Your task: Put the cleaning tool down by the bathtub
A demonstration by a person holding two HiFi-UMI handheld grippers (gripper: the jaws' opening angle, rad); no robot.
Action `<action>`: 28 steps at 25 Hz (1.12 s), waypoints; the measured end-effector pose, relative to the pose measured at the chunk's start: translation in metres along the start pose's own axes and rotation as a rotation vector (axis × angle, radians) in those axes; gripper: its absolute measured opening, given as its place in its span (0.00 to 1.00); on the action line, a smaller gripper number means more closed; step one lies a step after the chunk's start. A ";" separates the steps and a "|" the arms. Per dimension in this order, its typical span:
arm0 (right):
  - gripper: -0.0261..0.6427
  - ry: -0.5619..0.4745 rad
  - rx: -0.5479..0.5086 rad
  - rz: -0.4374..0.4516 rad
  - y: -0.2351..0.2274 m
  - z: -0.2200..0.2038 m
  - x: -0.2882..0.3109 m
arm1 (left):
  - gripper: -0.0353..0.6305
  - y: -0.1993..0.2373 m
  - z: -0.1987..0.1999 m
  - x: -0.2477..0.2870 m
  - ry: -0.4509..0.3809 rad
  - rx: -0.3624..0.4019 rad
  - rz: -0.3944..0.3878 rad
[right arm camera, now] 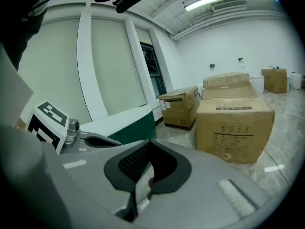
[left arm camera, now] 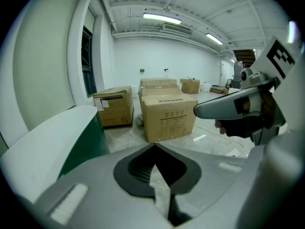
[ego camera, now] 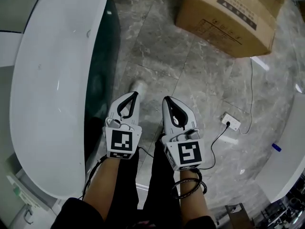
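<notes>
Well, both my tongs hang side by side over the grey marble floor (ego camera: 157, 56), just right of the bathtub (ego camera: 52, 104). My left gripper (ego camera: 135, 94) has its jaws closed tip to tip with nothing between them. My right gripper (ego camera: 166, 99) is closed and empty too.

Ahead of the left tips, just beside the bathtub's dark green side (ego camera: 102, 73), a small white thing (ego camera: 138, 85) lies on the floor. I cannot tell whether it is the cleaning tool.

Well away from the bathtub stands a closed cardboard box (ego camera: 228, 13), so its contents are hidden. Its black label (ego camera: 237, 6) and printed marks are too small to read. A white socket (ego camera: 229, 121) sits on the floor, farther from the bathtub than my right gripper, with a black cable (ego camera: 215, 140) running from it. The left gripper view shows a second box (left arm camera: 113, 107) by the wall beyond the bathtub.
</notes>
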State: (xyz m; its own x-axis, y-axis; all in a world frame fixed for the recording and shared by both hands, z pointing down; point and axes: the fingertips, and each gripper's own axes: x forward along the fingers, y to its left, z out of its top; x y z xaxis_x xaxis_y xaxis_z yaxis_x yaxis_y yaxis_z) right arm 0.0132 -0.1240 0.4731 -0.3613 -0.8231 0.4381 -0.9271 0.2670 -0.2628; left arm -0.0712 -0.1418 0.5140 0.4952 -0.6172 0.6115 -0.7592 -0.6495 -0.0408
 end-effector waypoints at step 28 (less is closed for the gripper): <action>0.07 -0.242 -0.090 -0.016 0.025 0.198 -0.102 | 0.05 0.023 0.164 -0.139 -0.161 -0.026 0.176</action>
State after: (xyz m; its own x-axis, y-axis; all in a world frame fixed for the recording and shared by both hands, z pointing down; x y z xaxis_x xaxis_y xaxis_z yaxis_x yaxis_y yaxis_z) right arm 0.0465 -0.1323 0.2519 -0.3223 -0.9207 0.2200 -0.9416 0.2878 -0.1748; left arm -0.0885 -0.1441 0.2986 0.4137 -0.7842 0.4625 -0.8495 -0.5152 -0.1137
